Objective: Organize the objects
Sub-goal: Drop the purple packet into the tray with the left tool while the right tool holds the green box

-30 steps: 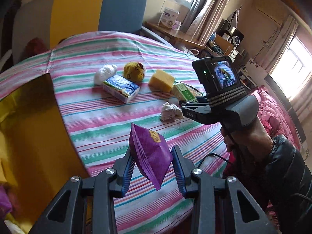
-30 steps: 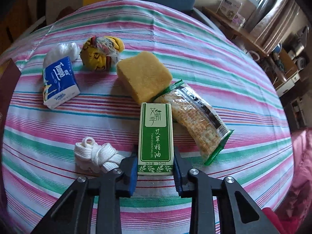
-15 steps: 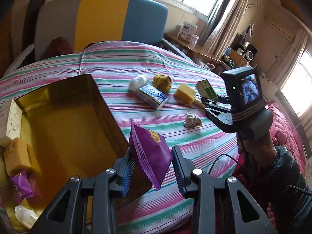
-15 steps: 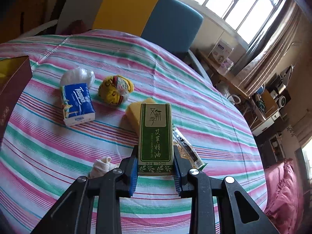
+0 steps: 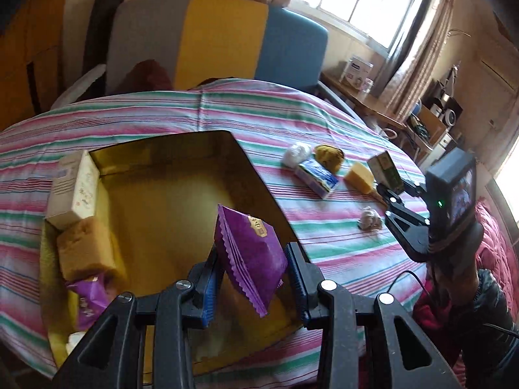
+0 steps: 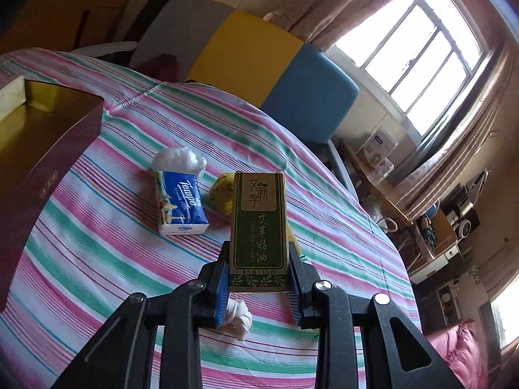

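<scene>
Bright curtained window (image 6: 418,48) — grey, yellow and blue sofa (image 5: 220,39) below.

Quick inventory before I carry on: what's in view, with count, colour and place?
Box: 1, gold inside, on striped tablecloth.
Purple packet: 1, held over box.
Purple packet in box: 1.
Brown sponge: 1, in box.
White carton: 1, in box.
Green carton: 1, held above table.
Tissue pack: 1, blue-white, on cloth.
Yellow sponge: 1, on cloth.
White knot: 1, on cloth.
Left gripper: shut.
Right gripper: shut.
</scene>
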### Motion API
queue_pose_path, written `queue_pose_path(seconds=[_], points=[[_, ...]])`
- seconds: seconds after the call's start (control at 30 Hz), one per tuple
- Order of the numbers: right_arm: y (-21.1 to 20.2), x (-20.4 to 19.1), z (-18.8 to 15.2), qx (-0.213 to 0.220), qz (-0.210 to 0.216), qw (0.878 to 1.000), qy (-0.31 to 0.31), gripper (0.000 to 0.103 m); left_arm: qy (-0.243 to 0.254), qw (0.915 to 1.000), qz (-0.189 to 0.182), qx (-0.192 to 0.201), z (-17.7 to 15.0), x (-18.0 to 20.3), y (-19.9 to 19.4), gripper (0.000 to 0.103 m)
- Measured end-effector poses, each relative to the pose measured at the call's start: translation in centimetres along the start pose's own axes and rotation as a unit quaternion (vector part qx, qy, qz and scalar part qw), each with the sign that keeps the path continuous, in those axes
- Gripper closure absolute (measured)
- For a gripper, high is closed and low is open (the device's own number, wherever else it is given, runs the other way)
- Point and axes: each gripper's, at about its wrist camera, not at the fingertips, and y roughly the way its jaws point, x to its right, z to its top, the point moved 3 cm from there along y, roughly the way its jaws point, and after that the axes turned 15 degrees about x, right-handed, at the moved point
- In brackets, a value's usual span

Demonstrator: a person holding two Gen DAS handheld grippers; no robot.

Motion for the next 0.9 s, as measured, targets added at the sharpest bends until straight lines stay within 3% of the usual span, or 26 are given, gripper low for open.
queue_pose_path(seconds=[0.4,0.6,0.77,0.9], points=[[-0.2,-1.4,-0.3,-0.002,0.017,1.0,-0.013,0.073,-0.063,0.9904,0.116,0.04,1.6,-10.3,-4.9,0.066],[0.1,-1.7,-0.7,-0.012,0.023,1.0,-0.017,0.073,-0.055,0.9927,0.099,0.041,1.6,-10.9,-4.4,0.065],[0.4,-1.5,-1.0,-0.021,0.028,0.999,-0.004,0.073,-0.032,0.9962,0.074,0.033,2.4,-9.8,-1.3,0.065],[0.6,-1.3,-1.1,-0.025,0.026,0.999,0.0,0.073,-0.023,0.9964,0.08,0.016,3.7,-10.3,2.5,0.065]])
